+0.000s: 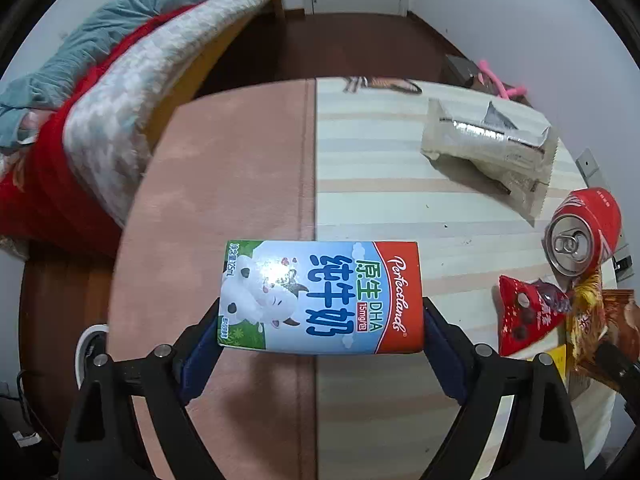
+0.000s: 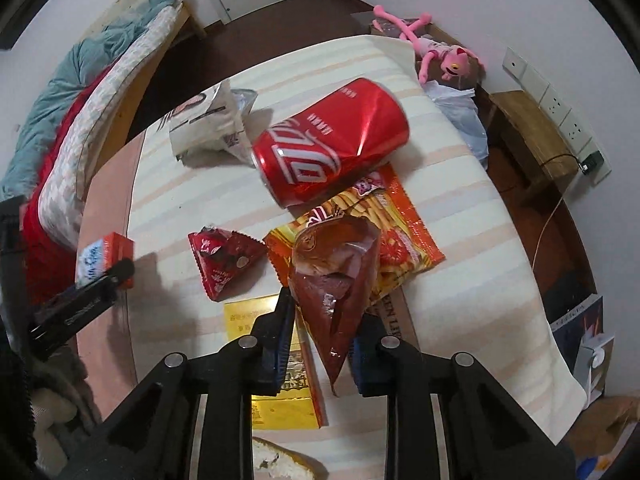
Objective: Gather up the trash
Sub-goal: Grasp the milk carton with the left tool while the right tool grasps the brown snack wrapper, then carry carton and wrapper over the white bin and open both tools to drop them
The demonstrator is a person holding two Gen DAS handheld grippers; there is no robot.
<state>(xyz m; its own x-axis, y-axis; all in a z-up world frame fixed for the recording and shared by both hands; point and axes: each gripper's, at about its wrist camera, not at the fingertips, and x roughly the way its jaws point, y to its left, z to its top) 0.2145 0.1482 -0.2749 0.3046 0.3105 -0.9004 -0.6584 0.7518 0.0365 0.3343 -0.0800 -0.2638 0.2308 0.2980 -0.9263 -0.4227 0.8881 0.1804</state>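
Note:
My left gripper (image 1: 320, 320) is shut on a blue and red milk carton (image 1: 320, 296), held sideways above the table; the carton also shows in the right wrist view (image 2: 105, 258). My right gripper (image 2: 324, 320) is shut on a brown cone-shaped wrapper (image 2: 336, 276), lifted over the table. On the striped cloth (image 2: 460, 240) lie a dented red cola can (image 2: 332, 144), a red triangular wrapper (image 2: 222, 258), an orange snack bag (image 2: 404, 236), a gold box (image 2: 280, 400) and a silvery white bag (image 1: 488, 148).
A bed with red and teal blankets (image 1: 80, 100) stands to the left. A pink plush toy (image 2: 432, 48) and a plastic bag (image 2: 464, 112) lie beyond the table's far edge. A wooden stool (image 2: 528, 140) and wall sockets (image 2: 560, 108) are to the right.

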